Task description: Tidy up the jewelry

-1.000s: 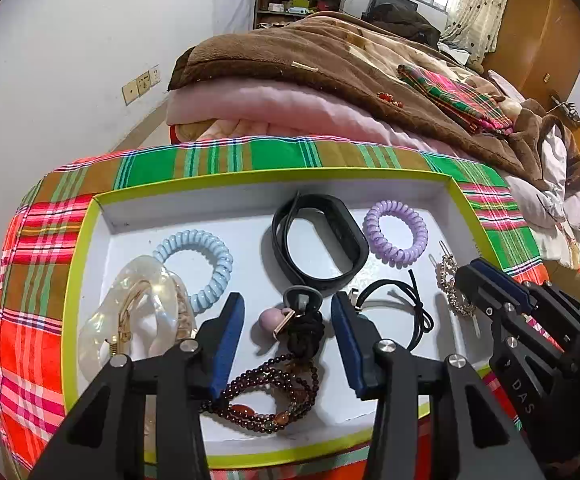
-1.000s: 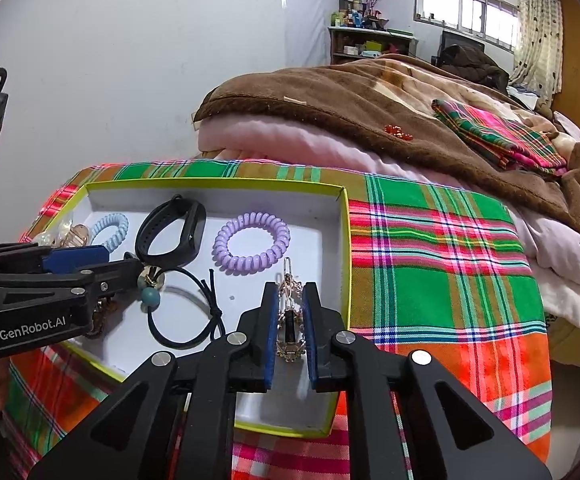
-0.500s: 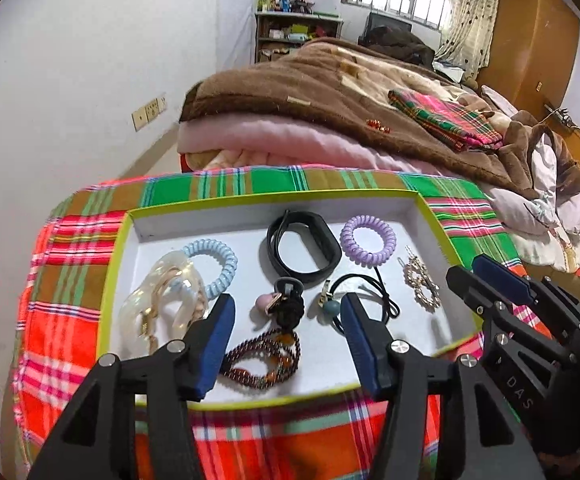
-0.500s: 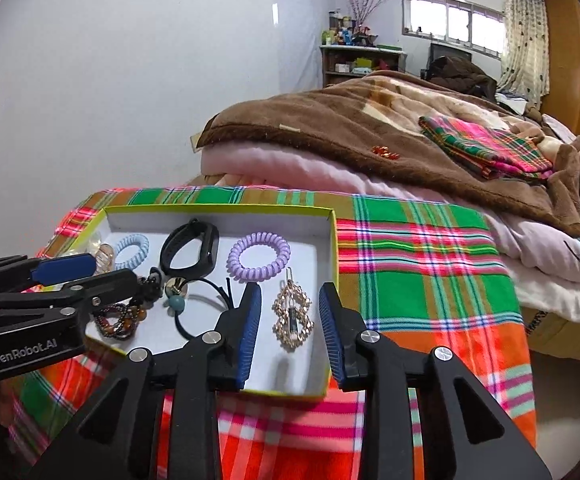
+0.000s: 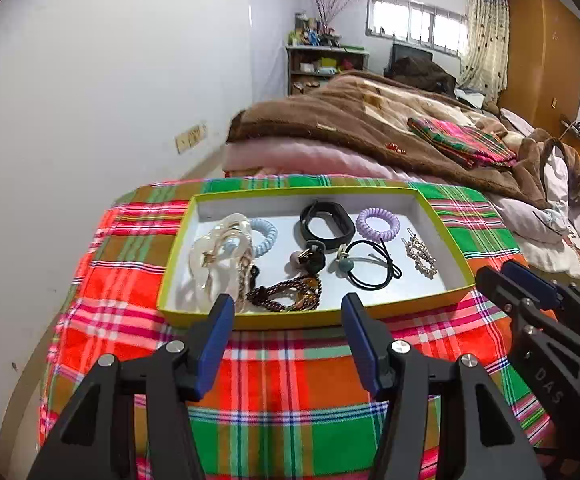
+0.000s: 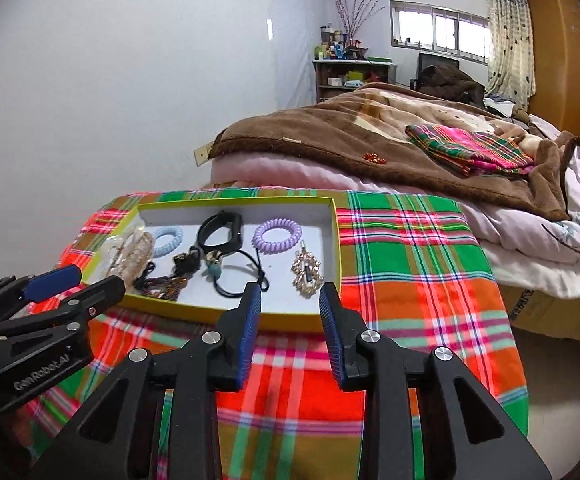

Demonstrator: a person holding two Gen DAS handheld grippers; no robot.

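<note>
A shallow yellow-rimmed tray (image 5: 442,220) sits on a plaid cloth (image 5: 290,380), holding jewelry: a rhinestone hair clip (image 6: 307,273) at its right end, a purple coil hair tie (image 6: 277,234), a black wristband (image 6: 221,232), and a dark beaded bracelet (image 5: 286,299). The left gripper (image 5: 288,312) and right gripper (image 6: 290,298) both hover at the tray's near edge, jaws spread apart and empty. The hair clip lies just beyond the right gripper's fingertips, untouched.

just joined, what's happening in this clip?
Jewelry sorting on a plaid-covered table. Both handheld grippers, left and right, are open, empty and short of the yellow-rimmed tray. The tray holds the gold hair clip, purple coil hair tie, black band and beaded bracelet.
</note>
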